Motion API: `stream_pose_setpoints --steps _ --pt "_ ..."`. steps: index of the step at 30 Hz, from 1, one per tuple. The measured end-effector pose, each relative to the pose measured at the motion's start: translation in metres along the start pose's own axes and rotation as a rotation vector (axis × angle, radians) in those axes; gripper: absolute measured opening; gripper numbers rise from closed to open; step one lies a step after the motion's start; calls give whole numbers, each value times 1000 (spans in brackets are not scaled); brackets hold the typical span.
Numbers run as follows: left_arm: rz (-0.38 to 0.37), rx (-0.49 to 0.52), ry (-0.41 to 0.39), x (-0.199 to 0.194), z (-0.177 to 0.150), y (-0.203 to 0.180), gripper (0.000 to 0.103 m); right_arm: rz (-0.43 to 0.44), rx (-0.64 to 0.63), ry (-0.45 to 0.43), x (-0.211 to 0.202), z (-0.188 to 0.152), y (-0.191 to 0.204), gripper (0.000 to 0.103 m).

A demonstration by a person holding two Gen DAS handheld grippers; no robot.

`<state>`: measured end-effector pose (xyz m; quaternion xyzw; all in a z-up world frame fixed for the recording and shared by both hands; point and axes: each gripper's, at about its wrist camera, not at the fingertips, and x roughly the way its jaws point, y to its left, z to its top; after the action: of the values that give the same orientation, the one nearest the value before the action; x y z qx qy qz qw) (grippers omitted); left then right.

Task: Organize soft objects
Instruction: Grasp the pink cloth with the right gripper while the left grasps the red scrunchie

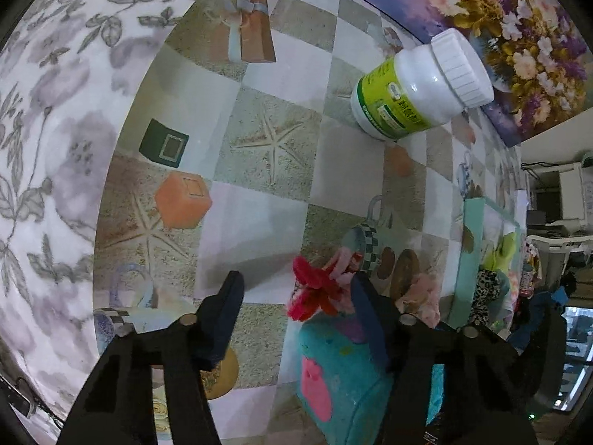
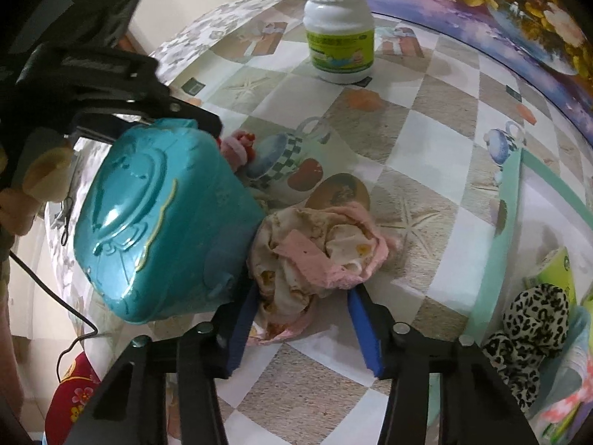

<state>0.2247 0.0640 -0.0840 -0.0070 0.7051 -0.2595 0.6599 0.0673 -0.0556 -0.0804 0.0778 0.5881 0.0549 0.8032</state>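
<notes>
A crumpled pink-and-cream cloth (image 2: 318, 252) lies on the checkered tablecloth (image 2: 426, 141). My right gripper (image 2: 304, 291) points down over it, open, its blue pads on either side of the cloth's near edge without squeezing it. A teal pouch (image 2: 163, 222) lies to the left, and a red-and-pink fuzzy tie (image 1: 318, 289) rests at its far end. My left gripper (image 1: 296, 285) stands open over them. Its right finger (image 1: 370, 315) lies on the pouch (image 1: 333, 371), and its left finger is well apart from it. The cloth (image 1: 422, 293) shows beyond that right finger.
A white bottle with a green label (image 2: 337, 37) stands at the back, before a floral board (image 2: 481, 0). A mint-green box (image 2: 511, 193) at the right holds a leopard-print tie (image 2: 533, 319). The table edge drops off at the left, with a cable (image 2: 55, 296) hanging there.
</notes>
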Motion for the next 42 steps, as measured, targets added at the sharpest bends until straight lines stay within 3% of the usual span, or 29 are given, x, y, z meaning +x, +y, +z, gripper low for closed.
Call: stream_pose_setpoints --steps 8,14,27,35,42 --pt "-23 -6 16 12 -1 -11 36 -7 -9 -3 2 1 6 44" --pt "-34 -31 -6 15 -6 -9 23 -16 -10 -3 1 0 5 29" --pt "25 -81 -53 -4 -12 8 18 -66 18 -14 -4 -2 -12 18" --pt "10 -145 -72 -17 -22 25 7 -49 42 -32 -20 -8 -23 15" --pt "5 -188 -87 -19 -29 32 4 -33 75 -55 -36 -12 -30 14"
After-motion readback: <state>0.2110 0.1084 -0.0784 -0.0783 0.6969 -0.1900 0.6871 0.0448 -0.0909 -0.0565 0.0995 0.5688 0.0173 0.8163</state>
